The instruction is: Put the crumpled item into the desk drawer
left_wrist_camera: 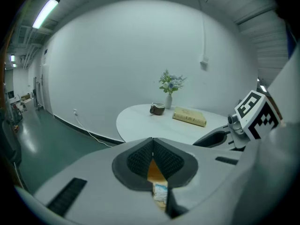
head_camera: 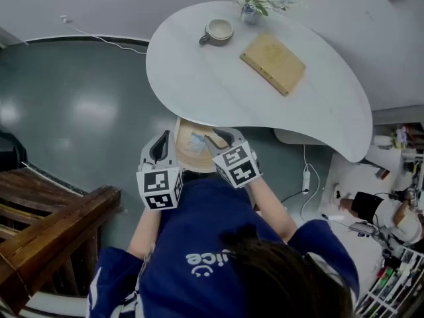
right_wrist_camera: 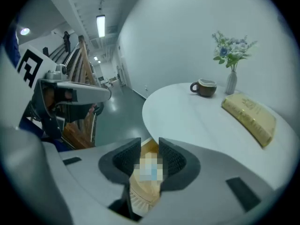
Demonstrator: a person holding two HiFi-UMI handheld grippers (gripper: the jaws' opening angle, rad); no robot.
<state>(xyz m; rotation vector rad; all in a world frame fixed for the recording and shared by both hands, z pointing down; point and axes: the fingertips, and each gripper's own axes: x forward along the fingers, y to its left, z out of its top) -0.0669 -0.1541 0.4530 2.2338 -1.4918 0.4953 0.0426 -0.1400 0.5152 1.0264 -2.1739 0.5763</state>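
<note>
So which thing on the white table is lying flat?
The tan rectangular book lies flat; the brown ceramic mug and the small vase of flowers stand upright.

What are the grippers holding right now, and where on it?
Both grip the tan paper wrapper: left gripper its left edge, right gripper its right edge.

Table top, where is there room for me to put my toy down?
The white table is bare across its whole near-left part, from the mug down to the near edge. It is bare again on the right lobe, past the book. The far edge is the crowded bit: the mug, the vase of flowers and the book sit along it.
</note>
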